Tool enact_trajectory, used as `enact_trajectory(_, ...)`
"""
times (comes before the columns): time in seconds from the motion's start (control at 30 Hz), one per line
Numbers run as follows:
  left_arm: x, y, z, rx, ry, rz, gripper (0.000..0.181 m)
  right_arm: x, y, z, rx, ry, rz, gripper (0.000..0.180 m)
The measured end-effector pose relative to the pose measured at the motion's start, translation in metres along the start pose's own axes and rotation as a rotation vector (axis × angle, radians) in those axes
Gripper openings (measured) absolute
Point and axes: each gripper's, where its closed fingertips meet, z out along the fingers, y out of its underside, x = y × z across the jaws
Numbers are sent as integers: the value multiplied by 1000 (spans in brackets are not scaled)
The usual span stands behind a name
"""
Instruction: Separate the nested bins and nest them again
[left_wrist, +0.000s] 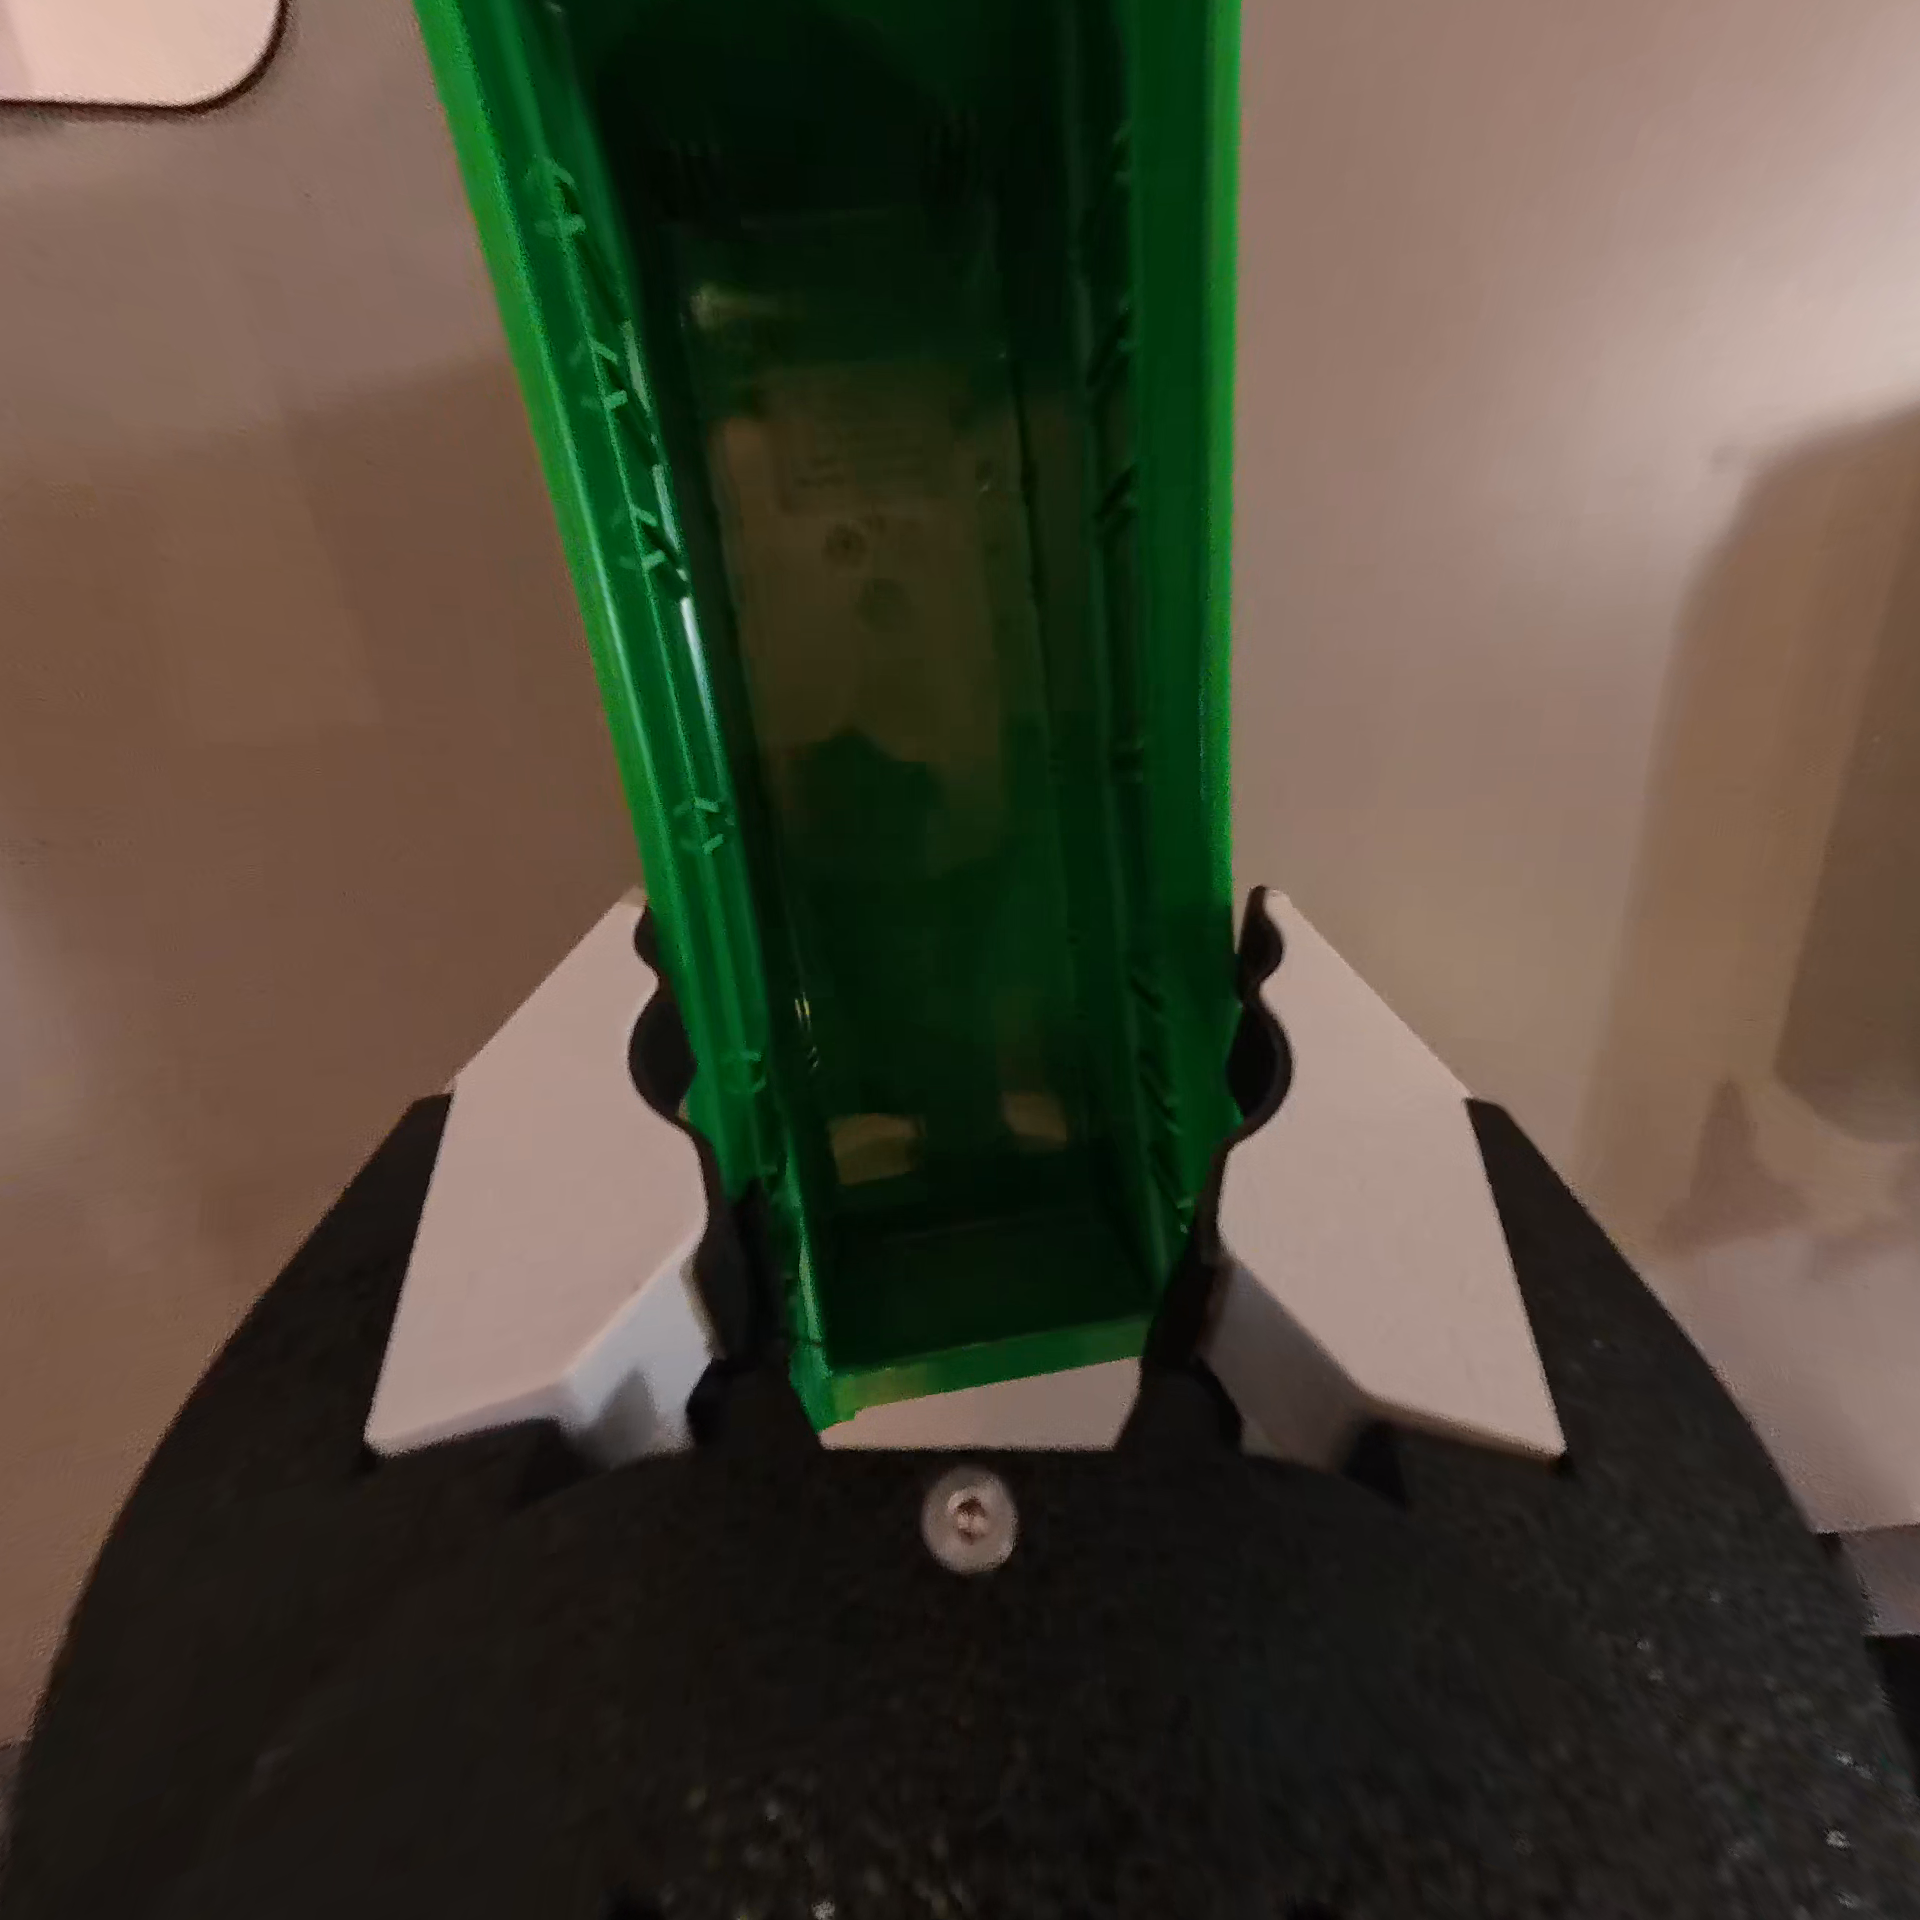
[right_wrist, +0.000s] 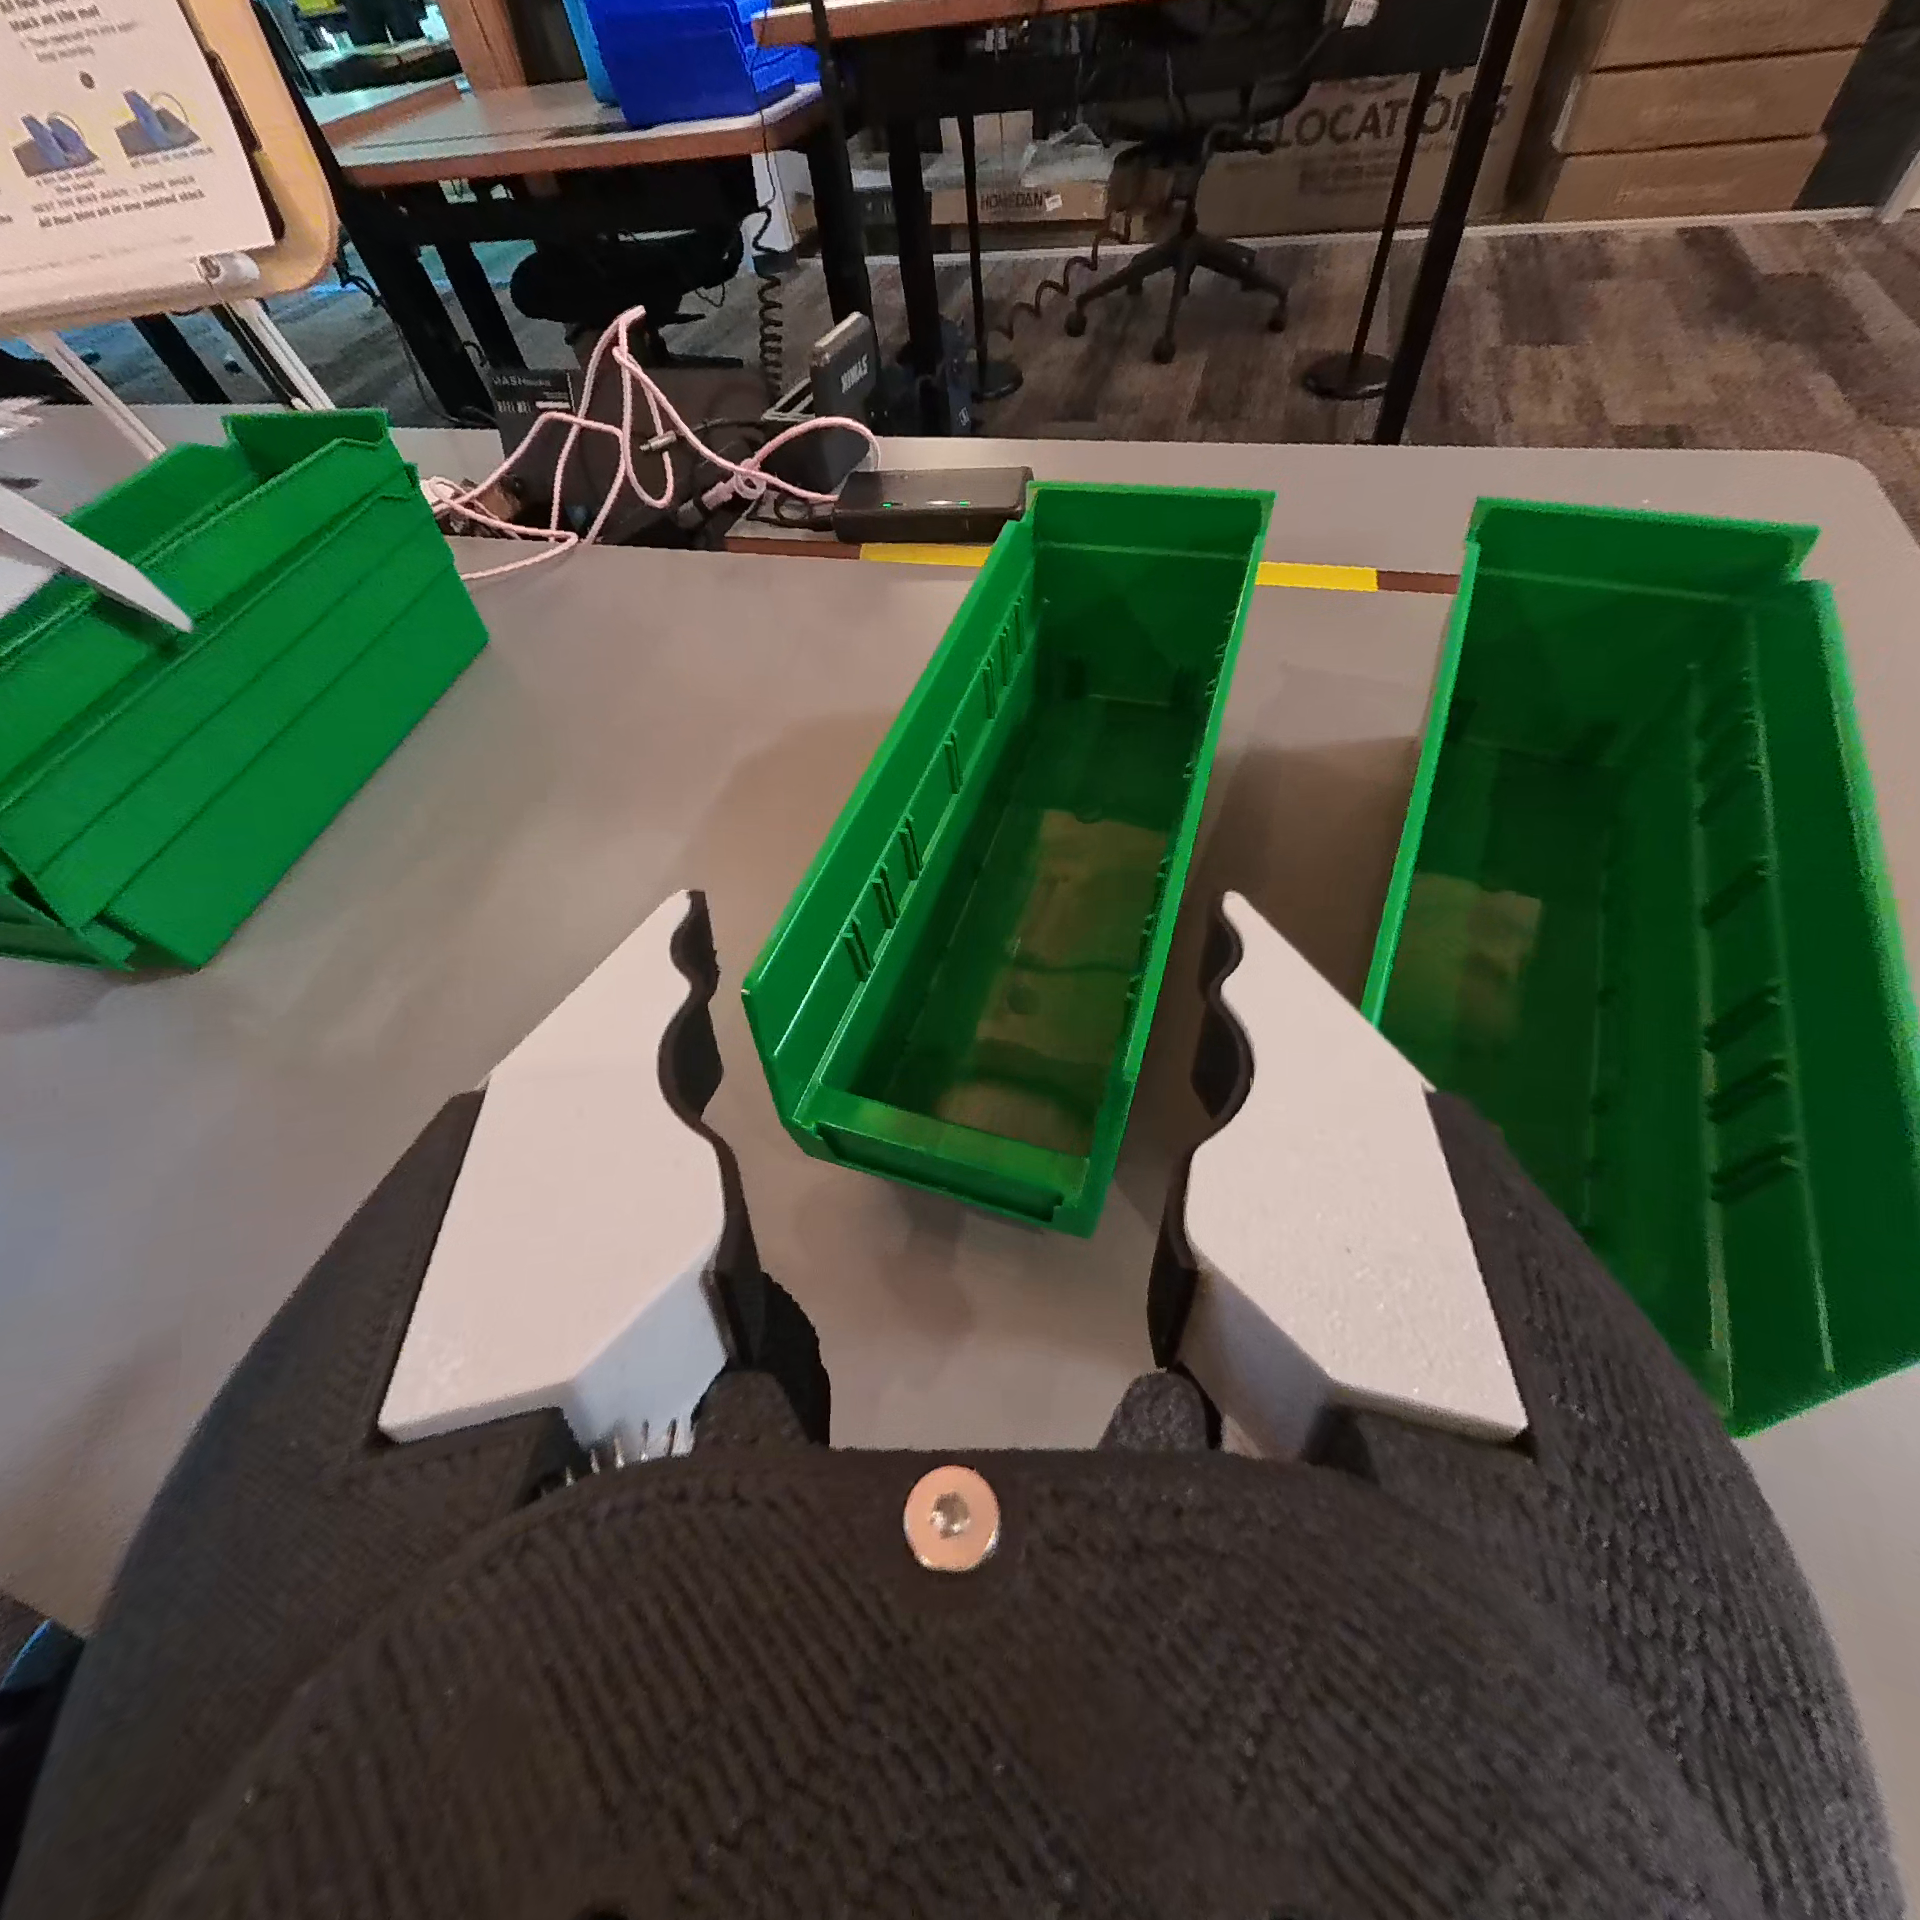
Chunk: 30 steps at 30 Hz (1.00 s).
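In the left wrist view my left gripper (left_wrist: 951, 904) is shut across the width of a long green bin (left_wrist: 894, 623), near its close end. The bin runs away from me over the table. In the right wrist view my right gripper (right_wrist: 961, 899) is open and empty, just above the table at the near end of a single green bin (right_wrist: 1029, 831). A wider green bin (right_wrist: 1642, 935) lies to its right. A stack of nested green bins (right_wrist: 229, 707) stands at the far left, with a white finger-like part (right_wrist: 104, 571) over its left end.
The grey table (right_wrist: 623, 779) ends at a far edge with a yellow tape strip (right_wrist: 1309, 575). A black power bank (right_wrist: 935, 504) and pink cables (right_wrist: 623, 457) lie at that edge. A printed sheet on a stand (right_wrist: 114, 135) is at the back left.
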Motion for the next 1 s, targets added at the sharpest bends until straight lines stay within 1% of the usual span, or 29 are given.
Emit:
enact_trajectory(0.17,-10,-9,-20,50,-44,19,102,2,0,0,-1,-3,6,93)
enact_trajectory(0.37,-15,-19,-45,129,-13,-11,102,3,3,2,-18,-8,18,93)
enact_trajectory(0.5,-17,-18,-53,135,-19,-5,103,1,4,1,-20,-10,14,92)
enact_trajectory(0.67,-17,-18,-56,143,0,-19,103,-2,5,3,-31,-15,8,92)
enact_trajectory(0.8,-15,-13,-50,121,10,-9,104,-4,7,5,-42,-17,5,92)
enact_trajectory(0.9,-7,-8,-44,99,59,-4,103,-4,9,6,-49,-18,3,92)
enact_trajectory(1.0,4,-8,-40,99,143,-6,103,-5,10,7,-56,-22,2,92)
